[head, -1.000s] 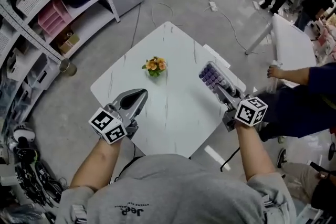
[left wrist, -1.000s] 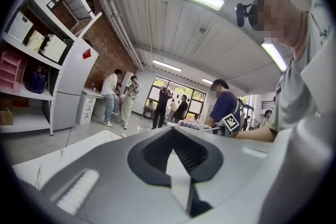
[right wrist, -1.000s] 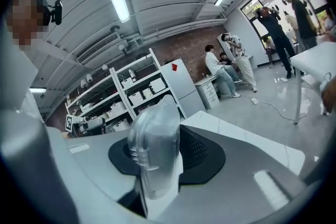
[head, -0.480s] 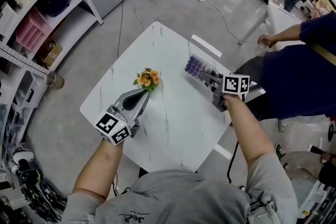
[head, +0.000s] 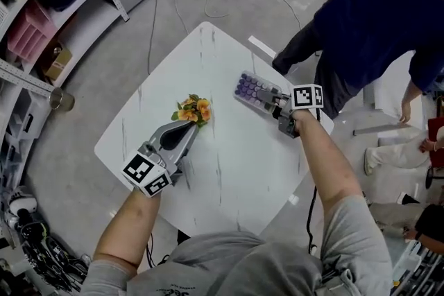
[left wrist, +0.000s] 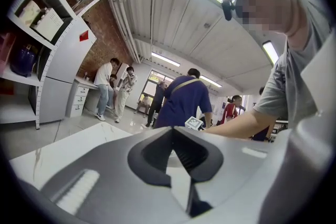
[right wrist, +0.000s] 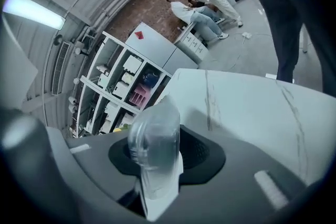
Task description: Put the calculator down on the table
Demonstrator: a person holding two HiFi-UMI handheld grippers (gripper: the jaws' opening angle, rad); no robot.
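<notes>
Judging by looks, the calculator (head: 253, 90) is probably light, stiff and a bit slick in its glossy plastic, so it's best gripped by a short end, clear of the keys. That's how it's held: the right claw (head: 277, 106) is clamped on its near end, low over the surface (head: 229, 170) near the right edge; contact can't be made out. The left claw (head: 187, 129) is closed on nothing beside the flowers (head: 192, 109).

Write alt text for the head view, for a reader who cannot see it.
Seen from above, the right gripper holds a calculator with purple keys low over a white table. The left gripper points at a small bunch of orange flowers; a person in dark blue stands beyond.
</notes>
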